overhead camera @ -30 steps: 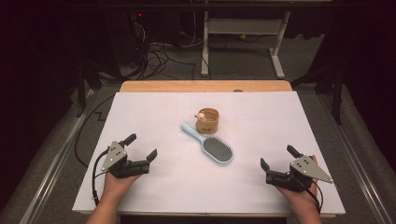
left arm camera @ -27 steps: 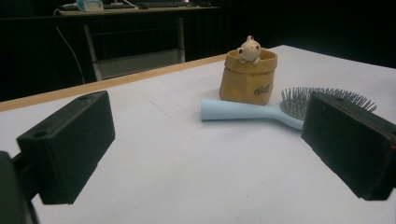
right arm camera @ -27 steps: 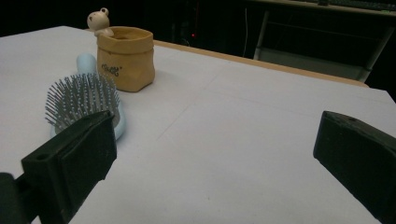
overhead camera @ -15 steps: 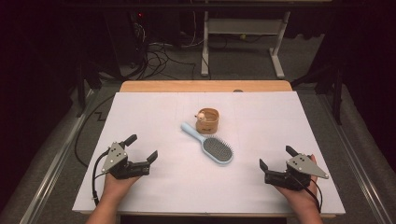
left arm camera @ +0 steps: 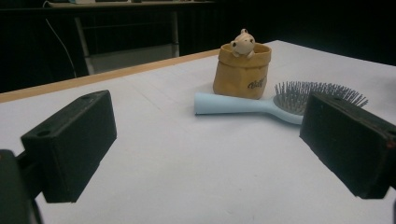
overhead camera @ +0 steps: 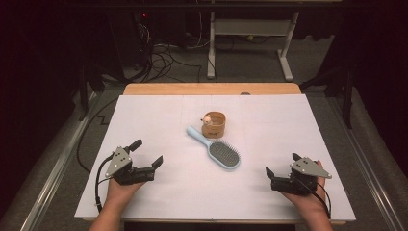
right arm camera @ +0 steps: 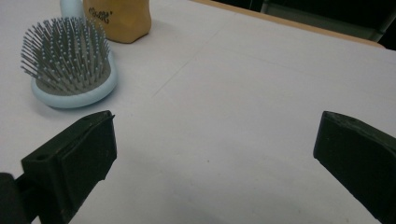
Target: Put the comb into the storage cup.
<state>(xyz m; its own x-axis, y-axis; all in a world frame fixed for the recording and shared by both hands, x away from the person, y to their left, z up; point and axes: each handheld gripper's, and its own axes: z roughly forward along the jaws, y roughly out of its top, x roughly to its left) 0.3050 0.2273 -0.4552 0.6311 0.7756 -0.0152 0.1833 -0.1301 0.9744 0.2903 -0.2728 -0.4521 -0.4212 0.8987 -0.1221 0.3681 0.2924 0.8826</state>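
white-topped table (overhead camera: 159, 120) with bare wood strip along far edge, light blue hairbrush (overhead camera: 217, 149) lying bristles-up near centre, small tan pouch-shaped holder (overhead camera: 214, 125) with toy figure touching brush handle on far side

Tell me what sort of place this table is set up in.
Probably a lab or workshop rigged for recording, not a home. The table has a plain white cover, loose cables trail over the dark floor behind it, and a bare metal desk frame stands farther back.

One hairbrush (overhead camera: 219, 150), one pouch (overhead camera: 214, 124), seemingly.
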